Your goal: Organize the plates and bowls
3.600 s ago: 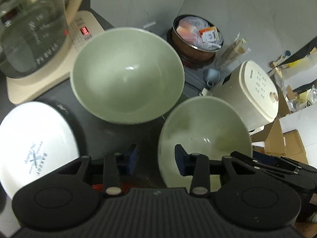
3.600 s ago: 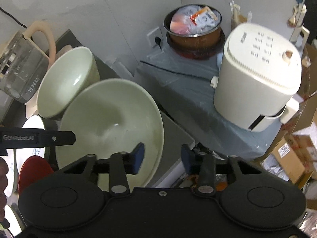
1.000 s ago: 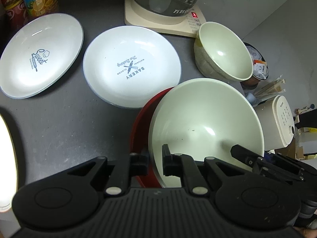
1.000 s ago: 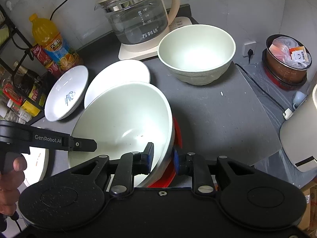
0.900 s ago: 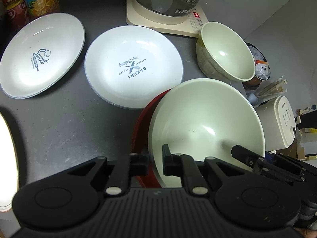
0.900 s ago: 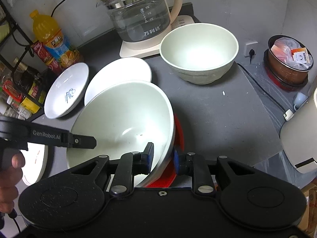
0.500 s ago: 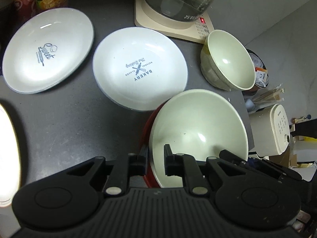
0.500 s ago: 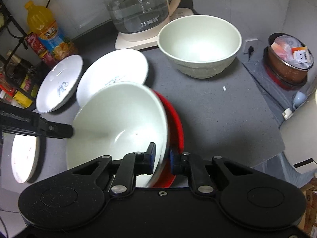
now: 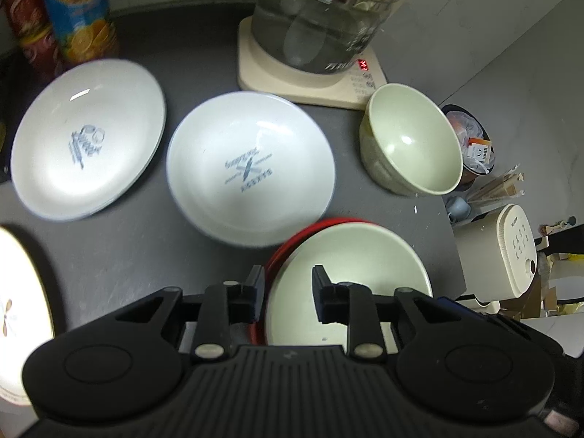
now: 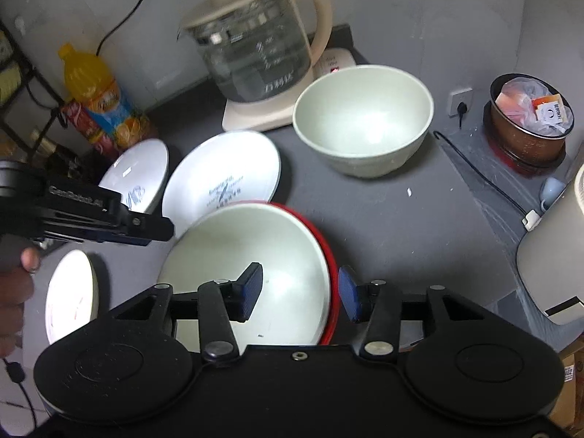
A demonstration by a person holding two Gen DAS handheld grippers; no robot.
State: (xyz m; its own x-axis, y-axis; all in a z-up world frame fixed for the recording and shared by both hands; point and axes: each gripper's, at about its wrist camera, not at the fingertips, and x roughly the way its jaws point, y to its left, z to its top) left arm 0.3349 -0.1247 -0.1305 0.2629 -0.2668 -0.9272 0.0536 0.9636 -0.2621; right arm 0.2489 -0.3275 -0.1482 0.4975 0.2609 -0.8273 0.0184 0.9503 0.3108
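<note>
A wide pale green bowl (image 9: 350,273) (image 10: 255,255) sits nested in a red dish (image 9: 292,241) (image 10: 321,241) on the dark counter. My left gripper (image 9: 286,292) is open, its jaws either side of the bowl's near-left rim. My right gripper (image 10: 299,292) is open, its jaws either side of the bowl's right rim. A deeper green bowl (image 9: 412,146) (image 10: 361,124) stands by the kettle. Two white printed plates (image 9: 252,168) (image 9: 87,138) lie to the left. A lit white plate (image 9: 18,310) (image 10: 71,295) is at the far left.
A glass kettle (image 10: 255,47) on a cream base (image 9: 310,84) stands at the back. An orange juice bottle (image 10: 98,95) and a red can (image 9: 29,25) stand back left. A cream cooker (image 9: 511,255) and a brown pot (image 10: 529,124) are beyond the counter's right edge.
Both grippers have opened and let go of the wide green bowl, which now rests in the red dish. Both cameras have pulled back slightly.
</note>
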